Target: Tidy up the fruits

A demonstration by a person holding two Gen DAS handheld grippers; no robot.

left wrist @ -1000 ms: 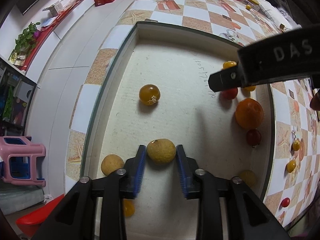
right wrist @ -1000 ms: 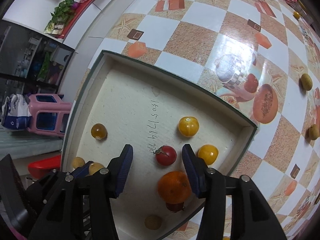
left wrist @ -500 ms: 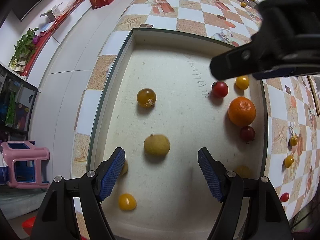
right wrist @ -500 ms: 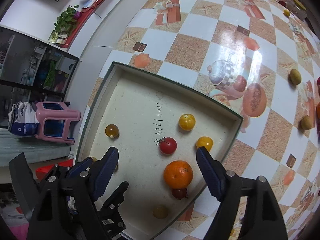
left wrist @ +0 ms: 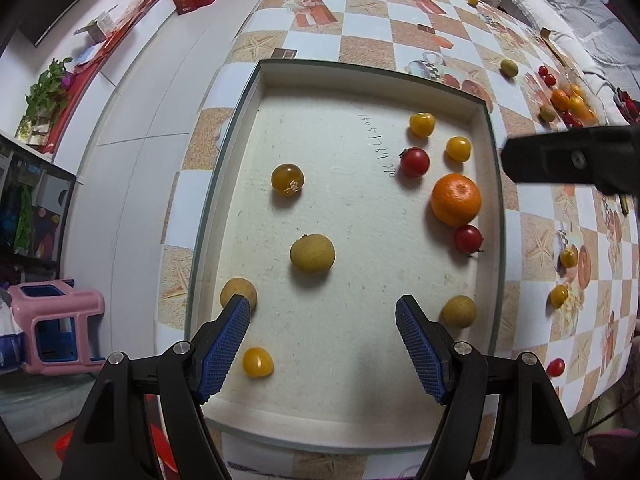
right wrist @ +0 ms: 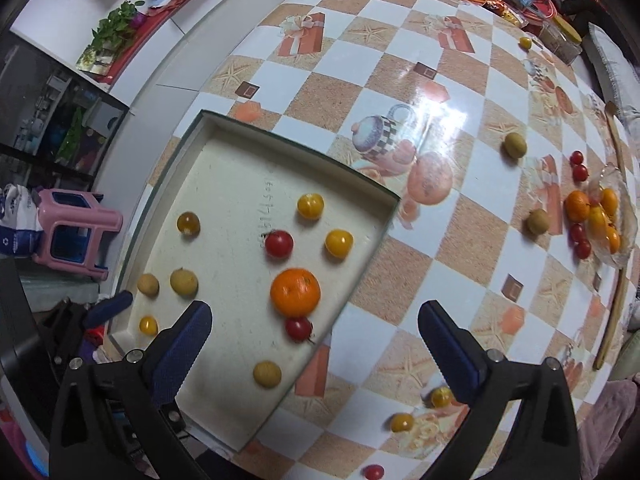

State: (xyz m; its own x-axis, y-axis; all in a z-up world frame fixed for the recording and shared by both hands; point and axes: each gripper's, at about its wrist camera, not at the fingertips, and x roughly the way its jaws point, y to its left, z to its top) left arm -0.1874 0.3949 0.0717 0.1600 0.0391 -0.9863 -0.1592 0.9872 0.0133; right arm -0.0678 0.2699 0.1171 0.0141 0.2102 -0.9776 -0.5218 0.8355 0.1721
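Hovering over the tray [left wrist: 224, 184], our left gripper [left wrist: 322, 318] stands open with nothing between its blue pads; a tan longan [left wrist: 312, 253] lies just beyond its fingertips, at twelve o'clock. Our right gripper [right wrist: 314, 330] has just been opening and now gapes wide and empty above the tray's right edge. At its eleven o'clock sits the orange [right wrist: 295, 292], with a red cherry tomato [right wrist: 298, 328] touching it. More fruit lies on the checkered desk [right wrist: 400, 92] toward two o'clock.

Bright overhead light, glare on the tablecloth [right wrist: 440, 112], soft shadows, fisheye-bent edges.
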